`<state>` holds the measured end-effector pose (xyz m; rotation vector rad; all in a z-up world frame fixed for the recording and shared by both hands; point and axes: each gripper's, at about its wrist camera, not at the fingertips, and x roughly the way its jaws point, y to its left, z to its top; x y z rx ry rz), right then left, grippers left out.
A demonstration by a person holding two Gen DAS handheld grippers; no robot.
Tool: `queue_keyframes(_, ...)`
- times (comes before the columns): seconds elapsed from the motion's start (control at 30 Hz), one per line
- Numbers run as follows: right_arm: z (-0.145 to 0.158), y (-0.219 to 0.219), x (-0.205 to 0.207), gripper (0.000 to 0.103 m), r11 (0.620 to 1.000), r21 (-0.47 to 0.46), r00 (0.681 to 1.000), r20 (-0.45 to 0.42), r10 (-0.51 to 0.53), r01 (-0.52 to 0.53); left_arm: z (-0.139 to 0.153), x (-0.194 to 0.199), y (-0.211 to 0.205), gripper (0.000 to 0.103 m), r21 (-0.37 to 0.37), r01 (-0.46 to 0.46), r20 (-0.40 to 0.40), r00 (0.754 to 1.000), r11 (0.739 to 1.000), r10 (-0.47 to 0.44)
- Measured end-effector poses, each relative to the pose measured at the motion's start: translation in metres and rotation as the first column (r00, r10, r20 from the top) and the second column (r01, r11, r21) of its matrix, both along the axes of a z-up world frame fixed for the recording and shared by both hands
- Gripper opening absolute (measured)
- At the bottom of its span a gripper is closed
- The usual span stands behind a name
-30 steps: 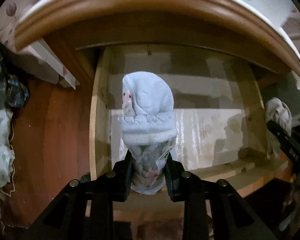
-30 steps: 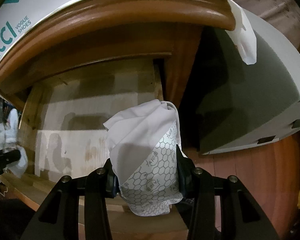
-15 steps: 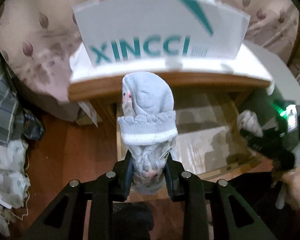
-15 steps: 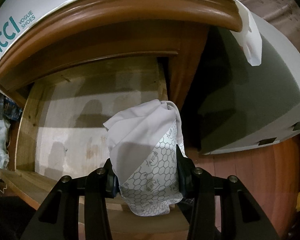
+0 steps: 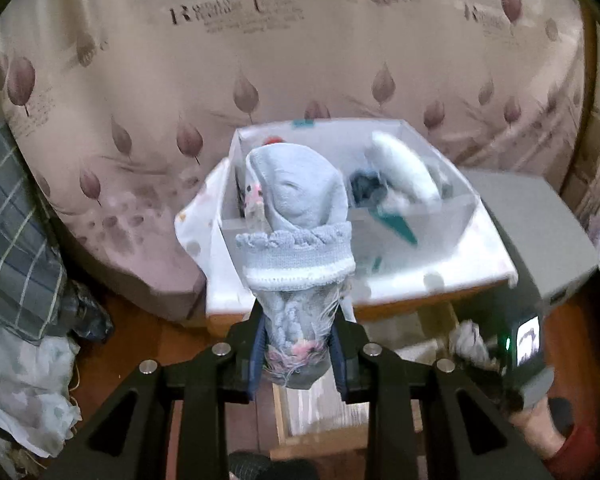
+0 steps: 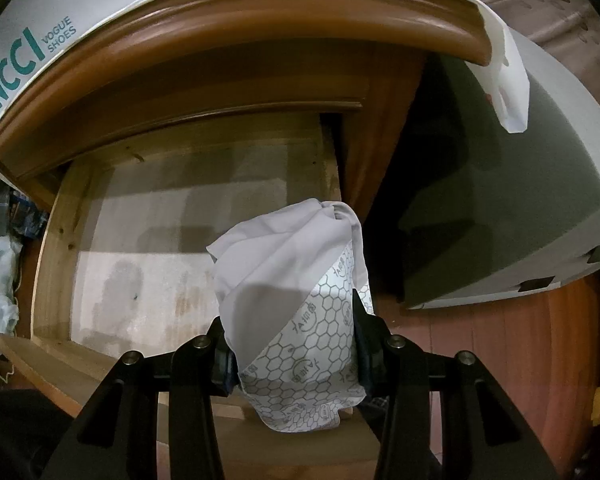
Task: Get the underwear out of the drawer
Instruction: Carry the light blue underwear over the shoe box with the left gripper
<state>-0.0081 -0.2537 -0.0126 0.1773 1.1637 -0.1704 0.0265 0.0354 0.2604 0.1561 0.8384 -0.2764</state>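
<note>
My left gripper [image 5: 298, 354] is shut on a rolled pale blue underwear [image 5: 296, 216] with a frilled waistband, held high in front of the white shoe box [image 5: 460, 204] on the nightstand. My right gripper [image 6: 294, 354] is shut on a folded white underwear [image 6: 288, 280] with a honeycomb-print band, hanging over the open wooden drawer [image 6: 56, 248], whose pale lined bottom [image 6: 172, 264] is bare. In the left wrist view the right gripper [image 5: 480, 356] shows at the lower right with white cloth in it, above the drawer [image 5: 324, 412].
The shoe box holds several bundled garments [image 5: 396, 172]. A leaf-print mattress [image 5: 180, 60] stands behind the nightstand [image 6: 260, 20]. A grey block [image 6: 520, 200] lies on the right, plaid cloth and bags [image 5: 16, 216] on the left, red-brown floor [image 6: 520, 360] below.
My left gripper has risen with the blue underwear, from inside the drawer opening to above the nightstand top, so the shoe box's inside now shows. The right gripper has stayed put.
</note>
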Motion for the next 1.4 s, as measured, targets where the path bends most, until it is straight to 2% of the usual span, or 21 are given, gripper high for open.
queue_keyframes(0.1,0.0,0.001,0.0,0.041,1.0,0.002,1.0,-0.001,0.001,-0.001,0.018,0.02,0.0,0.028,-0.026,-0.018,0.009,1.0,1.0,0.018)
queue_keyframes(0.2,0.0,0.0,0.0,0.041,1.0,0.005,1.0,-0.002,0.004,-0.004,0.03,0.039,-0.003,0.028,-0.016,-0.026,0.026,0.999,1.0,0.026)
queue_keyframes(0.27,0.001,0.001,0.001,0.041,1.0,0.003,1.0,-0.001,0.004,-0.004,0.032,0.054,-0.007,0.028,-0.009,-0.022,0.015,1.0,1.0,0.022)
queue_keyframes(0.43,0.001,0.001,0.001,0.041,1.0,0.01,1.0,-0.001,0.004,-0.004,0.031,0.084,-0.012,0.028,-0.048,-0.03,-0.023,0.999,0.998,0.029)
queue_keyframes(0.53,0.0,0.001,0.001,0.041,1.0,0.01,1.0,-0.001,0.006,-0.006,0.028,0.098,-0.022,0.028,-0.032,-0.017,-0.022,1.0,0.999,0.016)
queue_keyframes(0.87,0.001,0.001,0.001,0.042,1.0,0.009,1.0,-0.008,0.006,-0.006,0.004,0.137,-0.056,0.028,-0.065,0.048,-0.081,0.995,0.997,-0.053)
queue_keyframes(1.03,0.0,0.003,0.002,0.042,1.0,0.007,1.0,-0.012,0.009,-0.009,-0.023,0.147,-0.07,0.028,-0.005,0.077,-0.112,0.991,0.997,-0.077)
queue_keyframes(1.23,-0.002,0.004,0.003,0.042,1.0,0.002,1.0,-0.019,0.018,-0.018,-0.05,0.157,-0.073,0.029,-0.006,0.068,-0.168,0.983,0.998,-0.068)
queue_keyframes(1.4,-0.002,0.004,0.003,0.042,1.0,-0.001,1.0,-0.021,0.021,-0.021,-0.056,0.156,-0.075,0.034,0.002,0.064,-0.164,0.984,0.998,-0.063)
